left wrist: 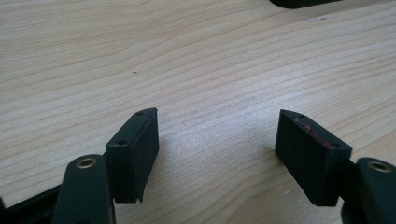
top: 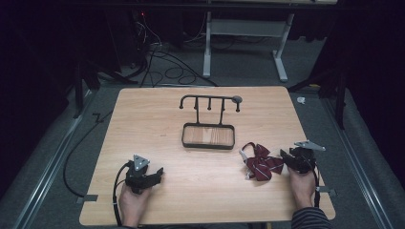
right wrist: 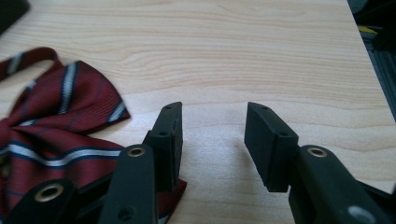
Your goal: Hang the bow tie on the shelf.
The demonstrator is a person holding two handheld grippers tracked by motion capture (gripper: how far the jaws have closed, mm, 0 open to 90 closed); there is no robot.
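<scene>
Two hands enter from the near edge of the wooden table [top: 200, 191] in the high view, each wrapped around a black gripper. The person's left hand [top: 131, 202] rests on the table near its near-left corner, and the left gripper [top: 155, 174] lies low, pointing toward the right and slightly away. The right hand [top: 302, 183], with a striped sleeve behind it, sits near the right edge; the right gripper [top: 282, 156] points leftward at a dark red striped bow tie [top: 260, 162] lying flat on the table just beside its tips. A black wire rack [top: 208, 129] with a hooked top bar and a rimmed base stands upright at the table's centre, well apart from both hands.

From the left gripper view, the left gripper [left wrist: 217, 140] has its jaws spread wide, with bare wood grain between them and nothing held.

From the right gripper view, the right gripper [right wrist: 212, 140] has its jaws parted to a moderate gap, nothing between them but table. The bow tie [right wrist: 56, 121] lies to the left, its edge running beneath the left jaw; whether the jaw touches the cloth cannot be told.
</scene>
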